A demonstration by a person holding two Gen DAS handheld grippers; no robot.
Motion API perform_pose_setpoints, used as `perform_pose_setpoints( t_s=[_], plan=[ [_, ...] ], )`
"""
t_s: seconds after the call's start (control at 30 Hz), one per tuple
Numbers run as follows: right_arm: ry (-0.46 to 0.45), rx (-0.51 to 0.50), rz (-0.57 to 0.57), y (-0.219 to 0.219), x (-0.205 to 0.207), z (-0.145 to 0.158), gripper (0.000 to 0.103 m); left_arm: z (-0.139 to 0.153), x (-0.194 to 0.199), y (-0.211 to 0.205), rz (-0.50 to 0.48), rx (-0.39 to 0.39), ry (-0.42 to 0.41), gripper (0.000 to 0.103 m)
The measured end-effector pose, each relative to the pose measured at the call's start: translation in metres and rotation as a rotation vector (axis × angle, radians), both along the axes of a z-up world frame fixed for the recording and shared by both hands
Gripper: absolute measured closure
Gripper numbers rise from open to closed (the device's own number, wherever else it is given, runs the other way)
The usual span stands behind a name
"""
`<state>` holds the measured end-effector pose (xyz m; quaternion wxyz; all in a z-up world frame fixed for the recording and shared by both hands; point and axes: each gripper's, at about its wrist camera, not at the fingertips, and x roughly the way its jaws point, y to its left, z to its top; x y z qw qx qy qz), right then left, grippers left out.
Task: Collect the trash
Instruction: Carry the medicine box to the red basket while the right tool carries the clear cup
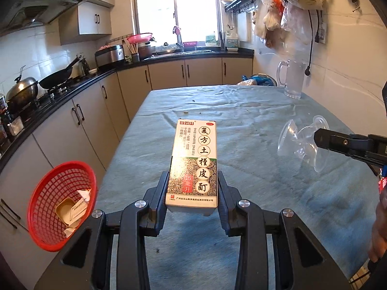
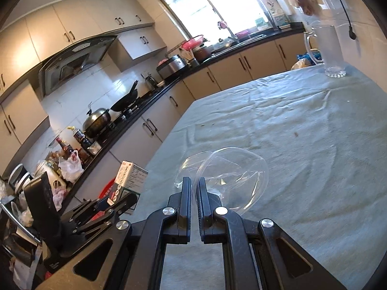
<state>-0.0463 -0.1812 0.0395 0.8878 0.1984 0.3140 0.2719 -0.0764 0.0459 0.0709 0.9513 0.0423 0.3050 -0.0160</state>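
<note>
Left gripper (image 1: 193, 188) is clamping the medicine box (image 1: 193, 162) by its sides, long axis pointing straight ahead. Right gripper (image 2: 194, 186) is pinching a crumpled clear plastic cup (image 2: 229, 171).

A cloth-covered table (image 1: 241, 111) carries a glass pitcher (image 1: 293, 78) and crumbs (image 1: 186, 112).

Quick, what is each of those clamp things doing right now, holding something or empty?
Left hand-held gripper: closed on the medicine box.
Right hand-held gripper: closed on the clear plastic cup, crumpled.
</note>
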Motion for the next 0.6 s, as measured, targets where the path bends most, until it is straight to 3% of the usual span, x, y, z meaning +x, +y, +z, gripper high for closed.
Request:
perform_pose_setpoints(
  t_s=[0.6],
  plan=[
    [0.016,-0.071,0.093,0.073,-0.008,0.006,0.097,0.000,-0.015,0.060,0.083,-0.067,-0.036,0.069]
  ],
)
